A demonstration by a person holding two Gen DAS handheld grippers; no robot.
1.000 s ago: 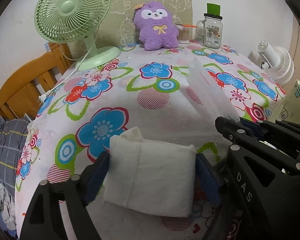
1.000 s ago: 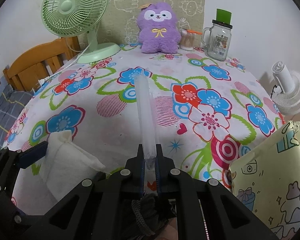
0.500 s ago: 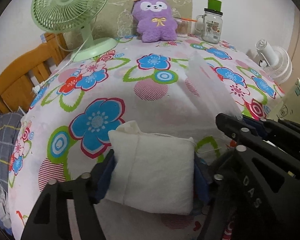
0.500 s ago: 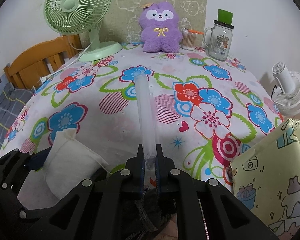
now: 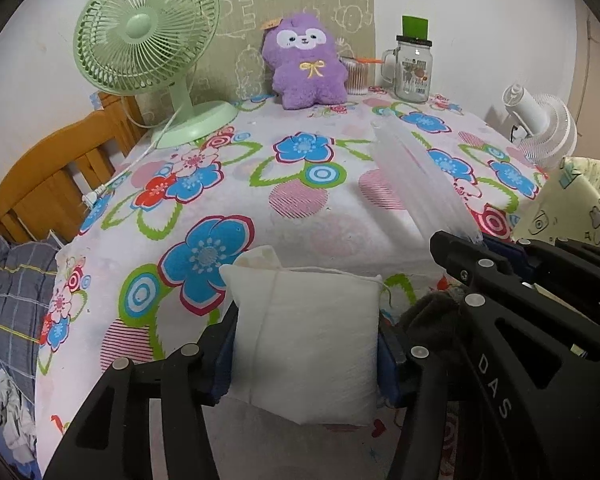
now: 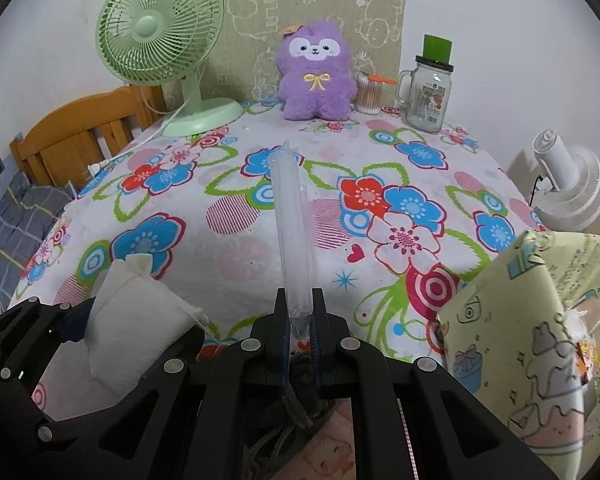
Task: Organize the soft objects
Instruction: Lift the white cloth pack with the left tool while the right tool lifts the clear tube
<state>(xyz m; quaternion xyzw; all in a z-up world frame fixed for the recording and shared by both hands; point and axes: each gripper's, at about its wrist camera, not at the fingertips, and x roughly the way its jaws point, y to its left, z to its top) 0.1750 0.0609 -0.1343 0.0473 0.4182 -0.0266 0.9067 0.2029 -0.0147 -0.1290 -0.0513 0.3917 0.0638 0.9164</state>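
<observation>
- Left gripper (image 5: 306, 344) pinches white pillow (image 5: 306, 344) (near tabletop (image 5: 300, 224) edge).
- Right gripper (image 6: 300, 320) pressed on clear plastic bag (image 6: 294, 232), edge-on.

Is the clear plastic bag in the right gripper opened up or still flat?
Flat. The clear plastic bag sticks out edge-on as a thin strip from the shut right gripper, with no mouth showing.

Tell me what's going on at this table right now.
A person holds a gripper in each hand over the near edge of the flowered table. The left gripper is shut on a white pillow. The right gripper pinches a clear plastic bag. A purple plush sits at the back.
</observation>
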